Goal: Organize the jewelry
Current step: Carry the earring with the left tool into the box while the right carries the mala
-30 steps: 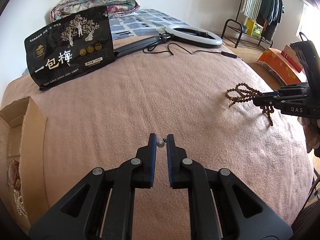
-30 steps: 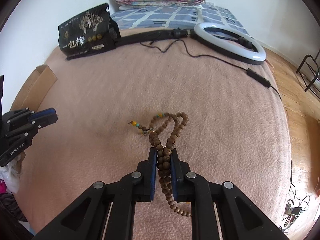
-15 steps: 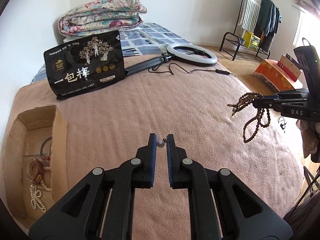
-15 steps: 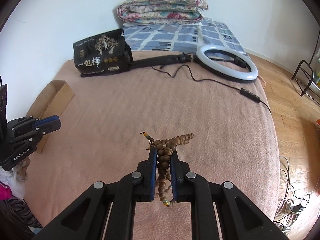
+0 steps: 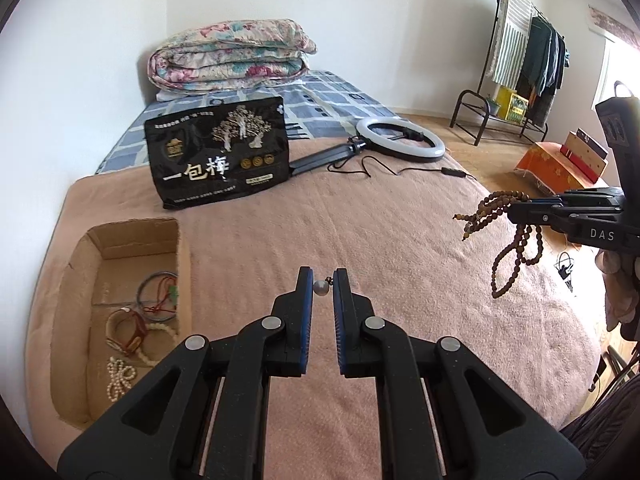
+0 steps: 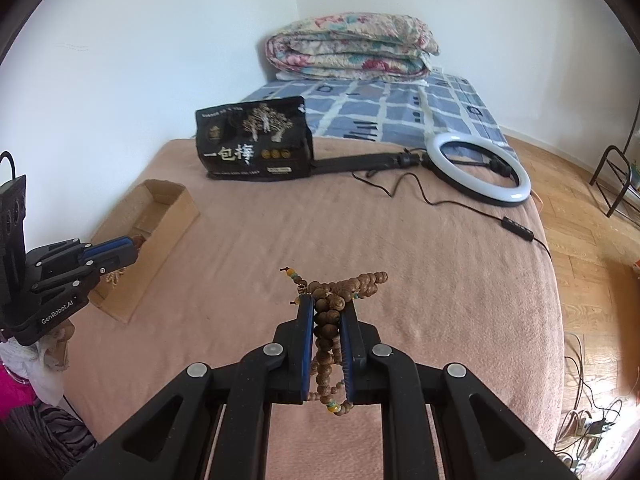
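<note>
Several pieces already lie in the cardboard box [image 5: 132, 240] at lower left — still outside it, the left hand-held gripper [image 5: 322, 286] pinches a pearl piece [image 5: 321, 287] and the right hand-held gripper [image 6: 329, 314] is clamped on wooden prayer beads [image 6: 352, 282].

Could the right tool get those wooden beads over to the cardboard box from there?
Probably yes. The right tool holds the beads above the blanket, and nothing stands between it and the open box; only the left tool hovers there.

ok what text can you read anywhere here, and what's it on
"一包梅": glossy black snack bag standing on the bed.
"DAS": black right gripper, side of its body.
"GenRobot.AI": black left gripper, side of its body.
The bag's smaller print is too small to read.
</note>
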`<state>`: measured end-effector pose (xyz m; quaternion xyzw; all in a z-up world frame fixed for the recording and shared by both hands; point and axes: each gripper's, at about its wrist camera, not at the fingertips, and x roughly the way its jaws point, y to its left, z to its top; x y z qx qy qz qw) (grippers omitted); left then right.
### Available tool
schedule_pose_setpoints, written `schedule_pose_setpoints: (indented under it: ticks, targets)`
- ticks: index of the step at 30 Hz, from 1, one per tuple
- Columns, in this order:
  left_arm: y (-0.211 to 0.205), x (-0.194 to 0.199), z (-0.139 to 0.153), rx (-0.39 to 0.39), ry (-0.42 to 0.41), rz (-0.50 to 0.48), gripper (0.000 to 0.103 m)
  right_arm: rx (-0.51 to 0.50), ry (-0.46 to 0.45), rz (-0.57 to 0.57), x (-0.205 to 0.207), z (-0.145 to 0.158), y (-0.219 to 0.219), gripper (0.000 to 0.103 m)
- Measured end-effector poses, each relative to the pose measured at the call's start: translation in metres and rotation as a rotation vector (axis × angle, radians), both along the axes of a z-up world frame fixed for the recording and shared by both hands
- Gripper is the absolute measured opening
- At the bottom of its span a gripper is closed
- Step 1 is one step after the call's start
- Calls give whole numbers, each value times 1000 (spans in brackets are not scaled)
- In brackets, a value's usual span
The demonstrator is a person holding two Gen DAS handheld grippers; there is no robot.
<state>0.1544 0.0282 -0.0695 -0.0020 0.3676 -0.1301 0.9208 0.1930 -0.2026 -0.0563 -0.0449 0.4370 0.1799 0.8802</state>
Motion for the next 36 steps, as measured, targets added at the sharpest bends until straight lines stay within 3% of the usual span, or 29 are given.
schedule_pose_setpoints:
  ticks: [19,36]
  targets:
    - [110,-32,13,-7,-39,155,8,87,-26,147,-19,26,113,10]
    - [188,-36,-13,8,-12,274,8,173,2,256,-15,24,209,10]
